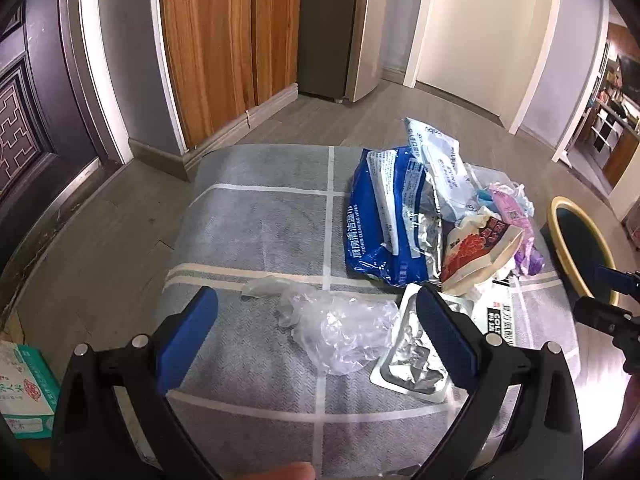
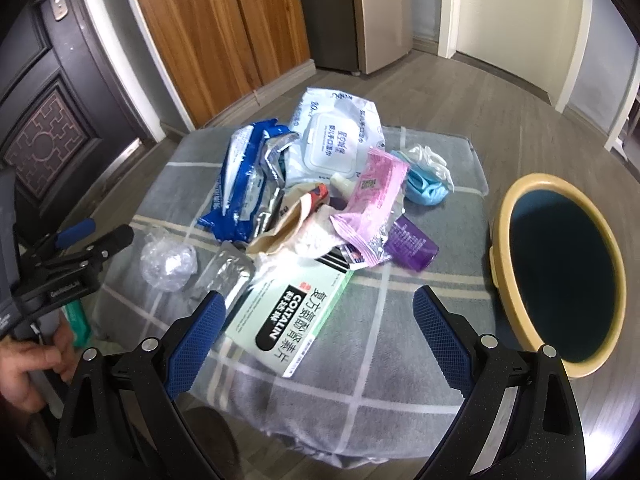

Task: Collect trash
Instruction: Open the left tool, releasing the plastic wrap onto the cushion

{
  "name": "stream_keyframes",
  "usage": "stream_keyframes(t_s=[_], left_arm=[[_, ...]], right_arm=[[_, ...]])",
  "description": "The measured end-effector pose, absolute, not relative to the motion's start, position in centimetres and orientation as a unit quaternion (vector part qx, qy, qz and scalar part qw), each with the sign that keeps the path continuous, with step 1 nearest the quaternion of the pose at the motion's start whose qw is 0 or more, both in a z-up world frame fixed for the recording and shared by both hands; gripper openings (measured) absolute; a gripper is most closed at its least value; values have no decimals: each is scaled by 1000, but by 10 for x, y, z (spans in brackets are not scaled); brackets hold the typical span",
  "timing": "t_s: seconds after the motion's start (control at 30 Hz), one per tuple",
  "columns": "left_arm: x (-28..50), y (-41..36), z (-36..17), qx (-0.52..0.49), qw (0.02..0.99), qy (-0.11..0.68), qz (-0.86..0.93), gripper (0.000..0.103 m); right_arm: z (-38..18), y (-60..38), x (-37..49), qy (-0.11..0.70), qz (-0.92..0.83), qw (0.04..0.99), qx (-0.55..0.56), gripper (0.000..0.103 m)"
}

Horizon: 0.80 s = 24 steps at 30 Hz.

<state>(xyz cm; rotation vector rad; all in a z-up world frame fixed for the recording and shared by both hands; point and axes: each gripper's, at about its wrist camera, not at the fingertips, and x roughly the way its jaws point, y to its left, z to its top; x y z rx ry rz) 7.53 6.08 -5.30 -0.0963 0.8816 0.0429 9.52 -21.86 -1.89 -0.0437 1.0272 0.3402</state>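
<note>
Trash lies heaped on a grey checked cloth (image 1: 260,216) (image 2: 400,340). A crumpled clear plastic bag (image 1: 340,328) (image 2: 168,264) sits just ahead of my left gripper (image 1: 316,304), which is open and empty above it. Beside the bag lies a foil blister pack (image 1: 412,356) (image 2: 228,272). A blue wipes packet (image 1: 380,220) (image 2: 240,188), a white wipes packet (image 2: 328,144) and a pink wrapper (image 2: 372,204) fill the heap. My right gripper (image 2: 320,304) is open over a white-green Coltalin box (image 2: 296,316). A yellow-rimmed bin (image 2: 560,272) (image 1: 580,248) stands to the right.
A purple bottle (image 2: 412,248) and blue-white crumpled cloth (image 2: 428,184) lie near the cloth's right edge. A green-white carton (image 1: 24,392) sits on the floor at the left. Wooden cupboard doors (image 1: 224,40) and a dark door (image 1: 40,100) stand behind. A hand (image 2: 28,368) holds the left gripper.
</note>
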Motion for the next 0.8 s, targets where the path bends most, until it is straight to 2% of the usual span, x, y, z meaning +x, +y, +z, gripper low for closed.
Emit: stream_keyframes(t_s=[0.3, 0.8], left_arm=[[66, 64, -48, -59, 903, 425, 17, 97], [63, 67, -61, -39, 892, 448, 39, 97]], right_arm=[[-1, -200, 79, 471, 171, 863, -60, 94], [-40, -206, 93, 501, 174, 847, -45, 94]])
